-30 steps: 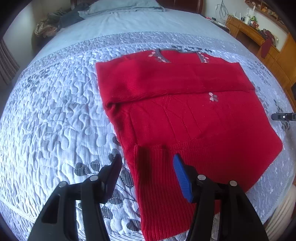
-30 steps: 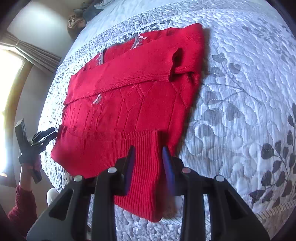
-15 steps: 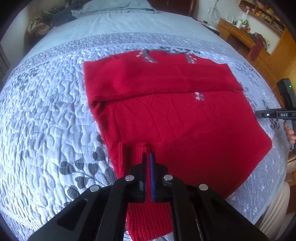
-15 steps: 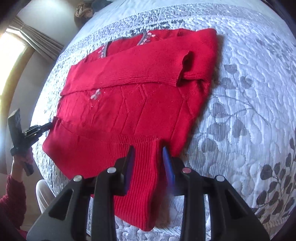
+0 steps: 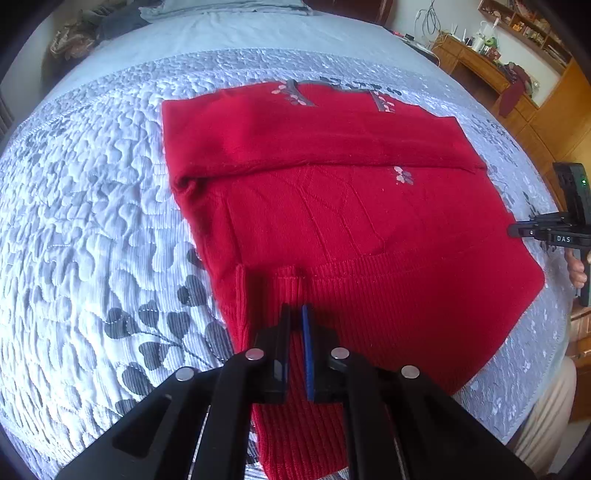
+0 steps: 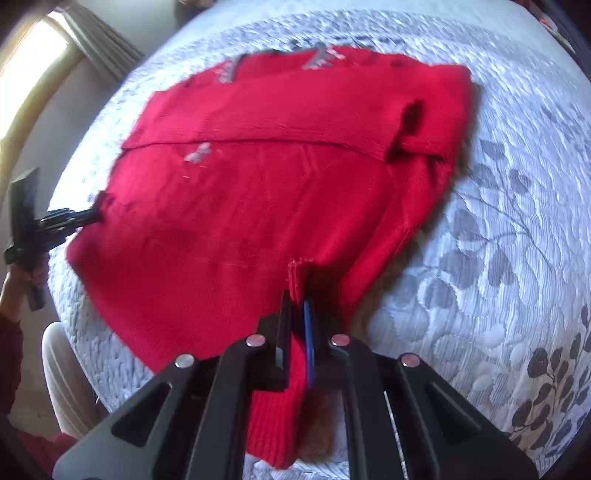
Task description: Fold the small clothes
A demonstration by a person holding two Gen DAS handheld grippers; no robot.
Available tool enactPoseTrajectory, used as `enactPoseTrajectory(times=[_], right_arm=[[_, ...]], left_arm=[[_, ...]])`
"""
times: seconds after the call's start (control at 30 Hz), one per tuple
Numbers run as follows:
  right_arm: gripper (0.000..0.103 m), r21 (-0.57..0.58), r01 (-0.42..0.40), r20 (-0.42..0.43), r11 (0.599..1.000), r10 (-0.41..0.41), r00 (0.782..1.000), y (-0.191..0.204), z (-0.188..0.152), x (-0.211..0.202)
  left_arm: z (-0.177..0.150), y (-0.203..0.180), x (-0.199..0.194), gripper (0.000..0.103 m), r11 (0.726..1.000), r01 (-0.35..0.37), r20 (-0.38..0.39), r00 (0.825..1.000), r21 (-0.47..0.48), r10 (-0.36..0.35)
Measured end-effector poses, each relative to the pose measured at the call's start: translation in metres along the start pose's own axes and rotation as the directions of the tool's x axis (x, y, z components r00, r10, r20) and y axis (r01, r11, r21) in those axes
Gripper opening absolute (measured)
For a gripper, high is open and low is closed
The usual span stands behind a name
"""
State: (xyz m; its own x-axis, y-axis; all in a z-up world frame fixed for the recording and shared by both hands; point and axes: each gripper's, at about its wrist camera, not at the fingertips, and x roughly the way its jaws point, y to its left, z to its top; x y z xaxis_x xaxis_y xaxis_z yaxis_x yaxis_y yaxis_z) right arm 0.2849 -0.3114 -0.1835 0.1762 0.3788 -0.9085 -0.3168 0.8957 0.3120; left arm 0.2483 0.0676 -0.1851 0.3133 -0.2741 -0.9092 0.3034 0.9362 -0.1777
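A red knit sweater [image 5: 332, 206] lies flat on the quilted bedspread [image 5: 92, 221], its sleeves folded across the chest and its grey neckline at the far side. My left gripper [image 5: 295, 314] is shut on the ribbed hem near the sweater's near left corner. In the right wrist view the sweater [image 6: 258, 192] spreads to the left, and my right gripper [image 6: 295, 301] is shut on a pinched ridge of the hem at the opposite near corner. Each gripper also shows in the other's view: the right gripper [image 5: 517, 230] at the sweater's right edge, the left gripper [image 6: 92, 216] at its left edge.
The grey leaf-patterned bedspread [image 6: 498, 240] reaches its near edge just below the hem. A wooden desk [image 5: 476, 62] and cabinets stand at the back right. Clothes [image 5: 92, 29] are heaped by the headboard. A person's pale trouser leg [image 6: 62, 376] is beside the bed.
The left jaws went from wide open to shut on the hem. The right jaws, half open around the hem before, have closed on it, and that gripper has rolled slightly.
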Motion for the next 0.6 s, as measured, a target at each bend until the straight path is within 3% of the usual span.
enactPoseTrajectory(times=[0.1, 0.43, 0.6], right_arm=[[0.004, 0.025, -0.079, 0.036, 0.997, 0.078, 0.996, -0.003, 0.0, -0.01], [0.004, -0.009, 0.004, -0.008, 1.0, -0.005, 1.0, 0.003, -0.001, 0.001], [0.018, 0.013, 0.019, -0.026, 1.0, -0.019, 0.999, -0.003, -0.002, 0.01]], left_arm=[[0.001, 0.004, 0.0, 0.007, 1.0, 0.011, 0.002, 1.0, -0.015, -0.011], [0.007, -0.002, 0.005, 0.007, 1.0, 0.022, -0.001, 1.0, 0.006, -0.022], [0.011, 0.002, 0.012, 0.014, 0.999, 0.03, -0.007, 1.0, -0.011, -0.03]])
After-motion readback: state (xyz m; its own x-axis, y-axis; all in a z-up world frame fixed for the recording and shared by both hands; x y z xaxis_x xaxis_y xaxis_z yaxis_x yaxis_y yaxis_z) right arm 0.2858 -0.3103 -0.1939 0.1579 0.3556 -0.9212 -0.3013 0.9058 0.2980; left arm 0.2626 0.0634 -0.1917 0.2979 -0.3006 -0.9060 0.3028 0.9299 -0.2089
